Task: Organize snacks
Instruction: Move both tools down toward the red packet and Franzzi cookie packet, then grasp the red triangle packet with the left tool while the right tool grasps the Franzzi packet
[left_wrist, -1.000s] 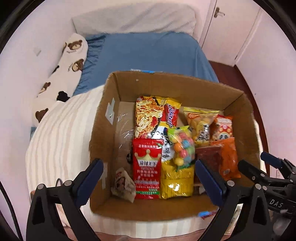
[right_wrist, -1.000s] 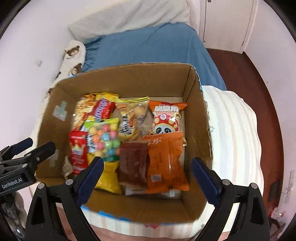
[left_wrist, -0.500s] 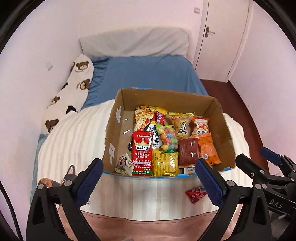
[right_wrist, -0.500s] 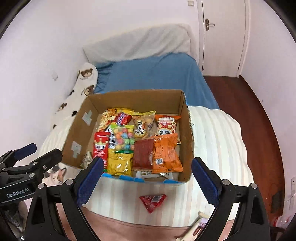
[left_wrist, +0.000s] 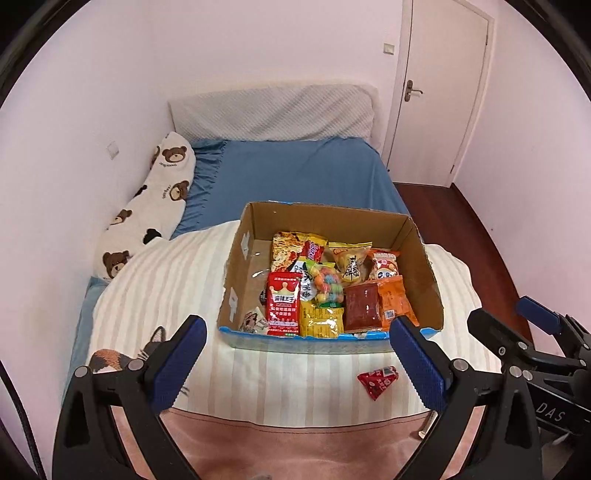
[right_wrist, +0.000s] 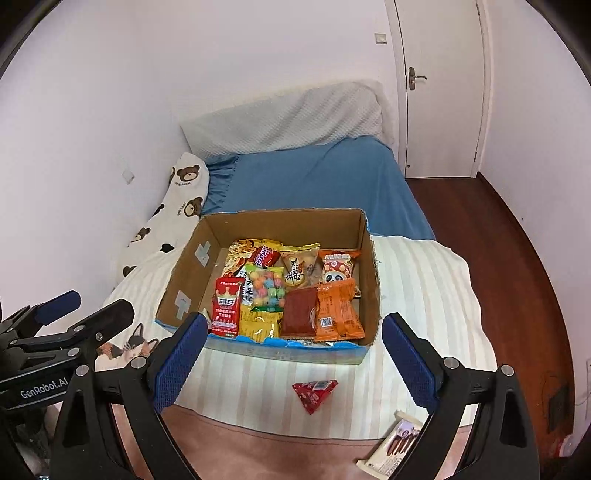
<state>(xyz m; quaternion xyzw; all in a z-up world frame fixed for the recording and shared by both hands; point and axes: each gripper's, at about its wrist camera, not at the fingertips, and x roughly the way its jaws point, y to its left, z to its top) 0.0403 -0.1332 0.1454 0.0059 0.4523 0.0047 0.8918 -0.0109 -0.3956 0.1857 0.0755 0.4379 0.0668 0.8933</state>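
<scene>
An open cardboard box (left_wrist: 426, 266) (right_wrist: 371, 280) stands on a striped white blanket and holds several snack packets lying flat. A small red triangular packet (left_wrist: 377, 380) (right_wrist: 314, 394) lies on the blanket in front of the box. A white wafer bar (right_wrist: 392, 446) lies at the near right on the pink cover. My left gripper (left_wrist: 295, 363) is open and empty, held back from the box. My right gripper (right_wrist: 291, 360) is open and empty too, also back from the box.
A blue bed sheet (left_wrist: 295, 177) and a grey pillow (left_wrist: 273, 110) lie behind the box. A bear-print bolster (left_wrist: 147, 206) lies along the left wall. A cat-print patch (right_wrist: 125, 345) shows on the blanket. A white door (right_wrist: 443, 85) and wooden floor (right_wrist: 517, 266) are at right.
Both grippers have pulled back and up from right over the box, so the whole bed, the red packet and the wafer bar have come into view. Both stayed open.
</scene>
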